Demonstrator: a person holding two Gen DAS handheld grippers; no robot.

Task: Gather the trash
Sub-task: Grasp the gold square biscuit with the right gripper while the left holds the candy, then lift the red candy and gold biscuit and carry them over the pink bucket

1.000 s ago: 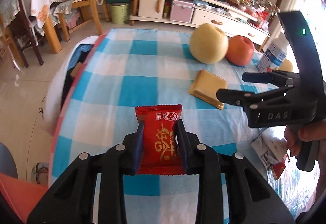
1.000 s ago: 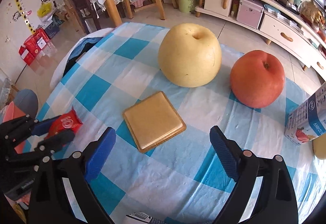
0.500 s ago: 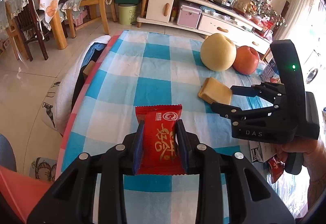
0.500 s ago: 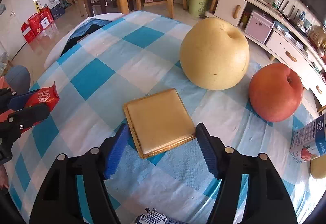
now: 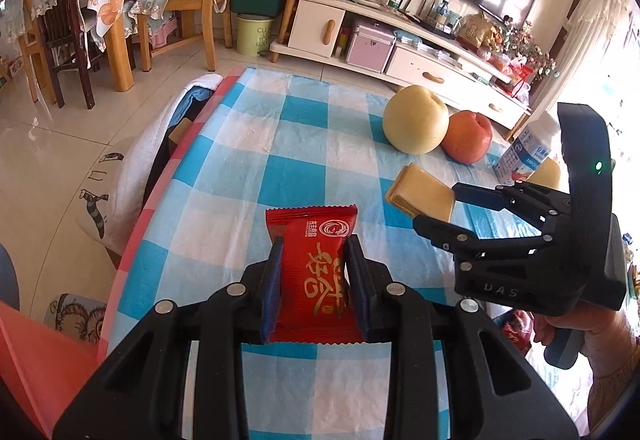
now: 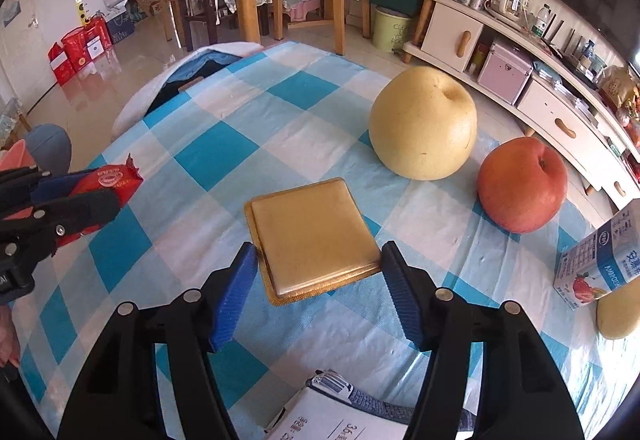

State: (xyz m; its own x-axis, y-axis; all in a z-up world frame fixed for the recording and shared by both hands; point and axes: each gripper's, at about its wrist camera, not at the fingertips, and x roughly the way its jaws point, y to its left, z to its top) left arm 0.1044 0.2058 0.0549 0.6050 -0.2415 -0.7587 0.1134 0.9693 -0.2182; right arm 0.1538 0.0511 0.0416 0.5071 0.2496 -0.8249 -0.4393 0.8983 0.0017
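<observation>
My left gripper [image 5: 314, 260] is shut on a red snack wrapper [image 5: 312, 228] and holds it upright above the near edge of the checked table. In the right wrist view that gripper [image 6: 92, 187] and its red wrapper [image 6: 116, 175] show at the far left. My right gripper [image 6: 317, 256] has its blue pads against the two sides of a flat square gold packet [image 6: 308, 224]. Seen from the left wrist, the gold packet [image 5: 420, 191] sticks out of the right gripper [image 5: 436, 205], tilted and off the cloth. A hand holds the handle.
On the blue-and-white checked cloth [image 6: 224, 151] stand a yellow pear [image 6: 422, 123], a red apple [image 6: 522, 191] and a milk carton [image 6: 596, 268]. A printed paper packet [image 6: 332, 412] lies under my right gripper. The table's left edge drops to the tiled floor; chairs stand beyond.
My right gripper's jaws came in from wide open onto the gold packet's sides, and the packet has come up off the cloth. The left gripper keeps its hold on the red wrapper.
</observation>
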